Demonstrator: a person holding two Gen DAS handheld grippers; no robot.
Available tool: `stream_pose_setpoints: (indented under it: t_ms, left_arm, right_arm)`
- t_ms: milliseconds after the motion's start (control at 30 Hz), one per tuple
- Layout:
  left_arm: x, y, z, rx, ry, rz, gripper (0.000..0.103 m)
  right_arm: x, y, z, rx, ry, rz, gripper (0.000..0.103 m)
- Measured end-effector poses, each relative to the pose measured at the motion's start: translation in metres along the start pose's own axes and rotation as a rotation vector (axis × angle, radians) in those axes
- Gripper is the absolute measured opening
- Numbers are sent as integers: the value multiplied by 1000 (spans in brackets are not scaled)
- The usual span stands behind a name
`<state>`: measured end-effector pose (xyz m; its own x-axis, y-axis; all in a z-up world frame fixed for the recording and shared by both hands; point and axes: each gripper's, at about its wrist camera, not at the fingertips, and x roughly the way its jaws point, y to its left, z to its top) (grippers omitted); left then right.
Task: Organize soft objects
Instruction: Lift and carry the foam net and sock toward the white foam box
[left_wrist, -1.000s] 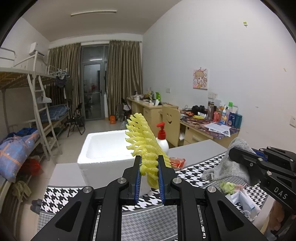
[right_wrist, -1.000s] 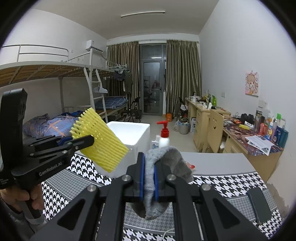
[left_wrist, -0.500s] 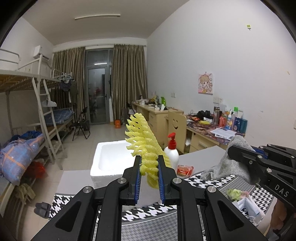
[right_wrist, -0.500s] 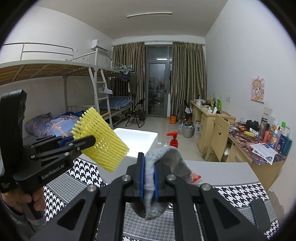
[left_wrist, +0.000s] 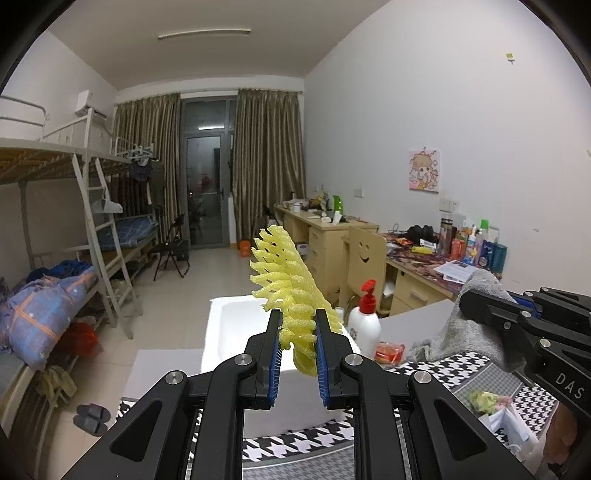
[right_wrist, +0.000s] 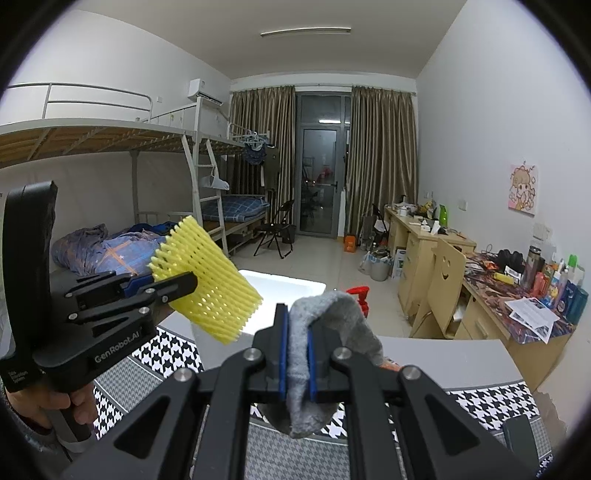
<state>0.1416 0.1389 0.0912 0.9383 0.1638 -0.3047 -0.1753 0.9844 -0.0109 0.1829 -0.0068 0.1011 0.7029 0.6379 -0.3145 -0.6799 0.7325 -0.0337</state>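
Both soft things are picked up, and neither is put away yet. The left gripper (left_wrist: 297, 356) has its jaws nearly closed on the lower end of a yellow foam net sleeve (left_wrist: 291, 295), which sticks up and away from the blue pads. The right gripper (right_wrist: 295, 360) is likewise pinched almost shut on a grey cloth (right_wrist: 325, 332), probably a sock or small towel, folded over the jaws with its tail hanging below. Both are held in the air above the table, the sleeve on the left and the cloth on the right.

What remains, as I judge it, is the placing. The likely goal is the open white foam box (left_wrist: 236, 332) standing at the far side of the table, just beyond the sleeve; what can be seen of its inside looks bare. Any other soft pieces left to collect cannot be made out.

The table carries a black-and-white houndstooth mat (right_wrist: 173, 354) with grey bare board beyond it. Near the box stand a white pump bottle with a red top (left_wrist: 364, 321) and a small orange packet (left_wrist: 389, 350). A white bag with something green (left_wrist: 495, 410) sits at the near right.

Around it is a dormitory room: a bunk bed (right_wrist: 110, 147) on the left, wooden desks (left_wrist: 413, 273) along the right wall, curtains and a glass door at the far end
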Motion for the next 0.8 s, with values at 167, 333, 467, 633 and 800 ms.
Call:
stream_pose_setpoints:
  t_ms: [167,333,467,633,800]
  left_arm:
    - [8,5,6,3,3,12,17]
    - [12,9,10,2,2,8,17]
    - [18,12,14,2,2,22,17]
    - [24,17,19,6,4,44,17]
    - [34,21,22,4,16,55,17]
  right_arm:
    - [7,3,9,-2,-2,-1,12]
    - [17,3,17,18,19,38,12]
    - [21,9,20,9,13,23,12]
    - [28,11,25,12,13,20,12]
    - [38,12,29,13,25,17,12]
